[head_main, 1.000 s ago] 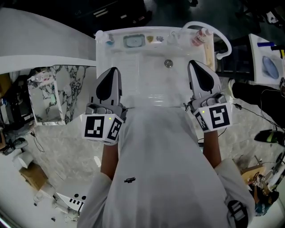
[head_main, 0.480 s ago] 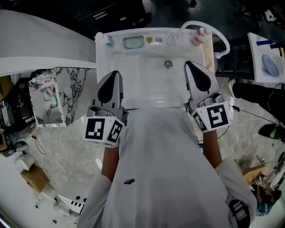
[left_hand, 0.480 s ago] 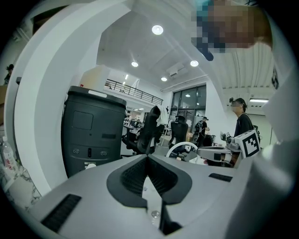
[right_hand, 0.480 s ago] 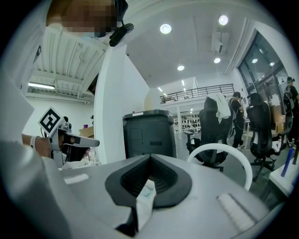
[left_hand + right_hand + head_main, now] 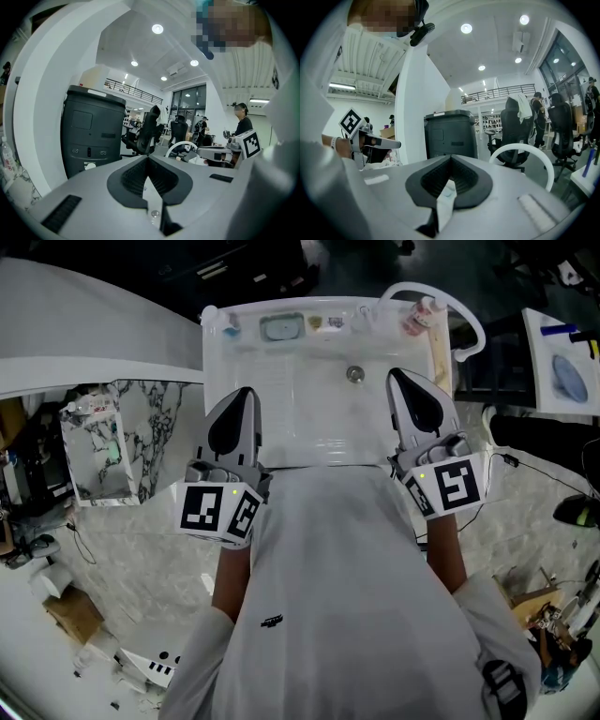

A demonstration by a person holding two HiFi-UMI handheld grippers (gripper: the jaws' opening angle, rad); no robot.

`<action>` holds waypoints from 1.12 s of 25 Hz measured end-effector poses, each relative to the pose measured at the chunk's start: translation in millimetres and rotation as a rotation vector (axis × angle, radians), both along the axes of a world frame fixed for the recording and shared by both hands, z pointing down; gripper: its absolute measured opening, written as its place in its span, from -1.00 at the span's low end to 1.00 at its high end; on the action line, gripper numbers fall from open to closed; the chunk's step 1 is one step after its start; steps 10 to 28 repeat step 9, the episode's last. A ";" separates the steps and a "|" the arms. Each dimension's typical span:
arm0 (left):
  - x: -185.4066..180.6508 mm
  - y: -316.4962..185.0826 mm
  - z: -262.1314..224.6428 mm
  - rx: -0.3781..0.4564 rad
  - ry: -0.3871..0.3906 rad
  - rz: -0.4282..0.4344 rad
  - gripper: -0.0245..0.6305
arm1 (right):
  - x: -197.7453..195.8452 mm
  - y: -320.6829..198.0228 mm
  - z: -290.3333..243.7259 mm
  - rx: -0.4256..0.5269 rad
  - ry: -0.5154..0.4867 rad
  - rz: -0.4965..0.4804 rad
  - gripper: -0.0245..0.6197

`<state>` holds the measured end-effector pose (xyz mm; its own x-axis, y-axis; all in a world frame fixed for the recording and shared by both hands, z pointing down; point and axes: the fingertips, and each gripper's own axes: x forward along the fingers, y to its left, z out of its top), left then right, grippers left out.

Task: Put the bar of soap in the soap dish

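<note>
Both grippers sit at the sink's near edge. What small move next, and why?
Probably open the right gripper and ease it toward the back ledge of the sink. Both it and the left gripper are shut and empty, and the soap dish and the small items beside it lie on that far ledge.

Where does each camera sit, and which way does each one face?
Head view: on the person's head, looking steeply down at the white sink; shirt, forearms, left hand-held gripper and right hand-held gripper show.
Left gripper view: on the left hand-held gripper, looking out along its shut jaws at a dark bin; the right marker cube shows.
Right gripper view: on the right hand-held gripper, along its shut jaws at that bin; the left marker cube shows.
Shared: both gripper views catch the bin and white arched rail.
</note>
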<state>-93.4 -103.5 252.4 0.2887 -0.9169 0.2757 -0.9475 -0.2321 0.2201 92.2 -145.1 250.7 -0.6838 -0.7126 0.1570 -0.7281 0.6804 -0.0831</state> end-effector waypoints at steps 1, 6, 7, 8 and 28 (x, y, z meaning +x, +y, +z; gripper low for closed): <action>0.2 0.1 0.4 -0.001 -0.001 0.001 -0.90 | 0.1 0.4 0.2 0.000 0.000 0.000 -0.93; 0.2 -0.6 2.1 -0.002 -0.004 0.007 -0.90 | -1.7 1.7 2.3 -0.006 0.000 0.000 -0.93; 0.2 -0.9 2.3 -0.002 -0.003 0.008 -0.90 | -2.1 1.6 2.6 -0.007 0.000 -0.001 -0.93; 0.2 -1.2 2.4 -0.001 -0.003 0.008 -0.90 | -2.4 1.4 3.0 -0.008 0.000 -0.001 -0.93; 0.3 -1.5 2.6 -0.001 -0.003 0.009 -0.90 | -2.8 1.3 3.3 -0.008 0.000 -0.001 -0.93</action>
